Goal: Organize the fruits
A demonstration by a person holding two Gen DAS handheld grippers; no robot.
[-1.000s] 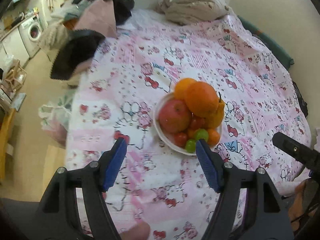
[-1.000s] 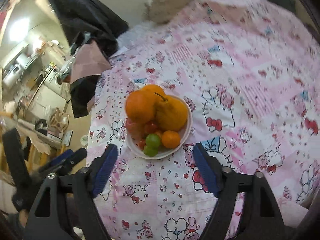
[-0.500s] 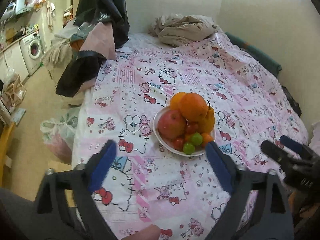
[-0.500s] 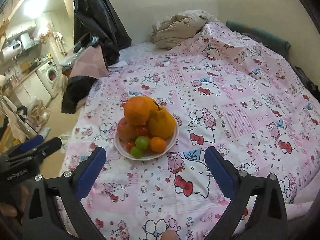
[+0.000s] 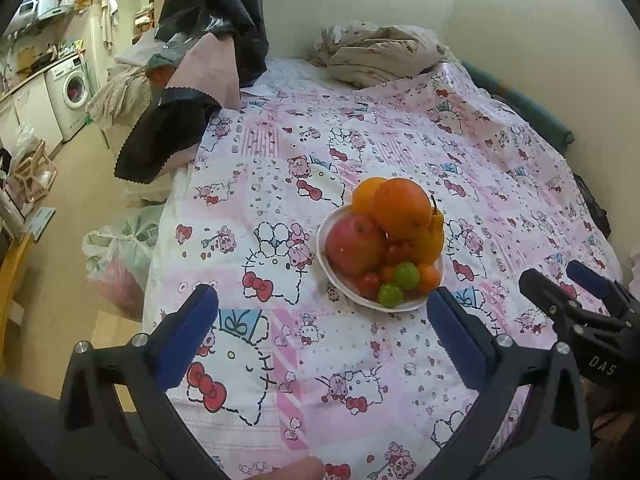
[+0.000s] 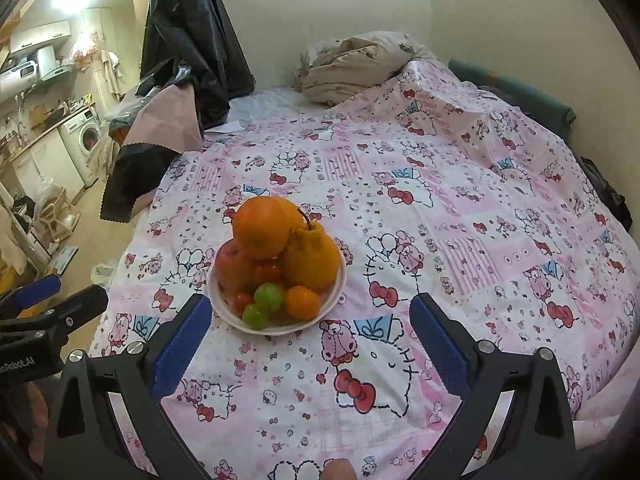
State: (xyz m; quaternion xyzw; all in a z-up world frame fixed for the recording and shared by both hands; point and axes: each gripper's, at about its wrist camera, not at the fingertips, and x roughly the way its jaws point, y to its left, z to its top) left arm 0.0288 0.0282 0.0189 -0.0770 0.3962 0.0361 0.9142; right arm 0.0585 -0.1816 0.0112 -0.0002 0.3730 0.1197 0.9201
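A white plate point(image 5: 332, 280) point(image 6: 280, 328) heaped with fruit sits on the pink cartoon-print cloth point(image 5: 360, 360). A big orange point(image 5: 402, 208) point(image 6: 262, 226) tops the heap, over a red apple point(image 5: 354, 246) point(image 6: 232, 266) and a bumpy yellow-orange fruit point(image 6: 310, 258). Two green fruits point(image 5: 406, 275) point(image 6: 269, 297), a small orange point(image 6: 302, 302) and small red tomatoes point(image 5: 370, 280) lie at the front. My left gripper point(image 5: 320, 296) point(image 6: 78, 287) hovers just short of the plate; its jaws are opening, with nothing between them. My right gripper point(image 6: 309, 302) point(image 5: 552, 272) stands open and empty, to the right of the left one.
A crumpled beige blanket point(image 5: 380, 56) lies at the far end of the cloth. Dark and pink clothes point(image 5: 192, 92) hang over the left edge. A plastic bag point(image 5: 120, 256) sits on the floor at the left. Beyond it stands a washing machine point(image 5: 74, 88).
Both grippers' jaws have spread wider. Both have drawn back and tilted up, so the plate looks smaller and more of the far wall shows.
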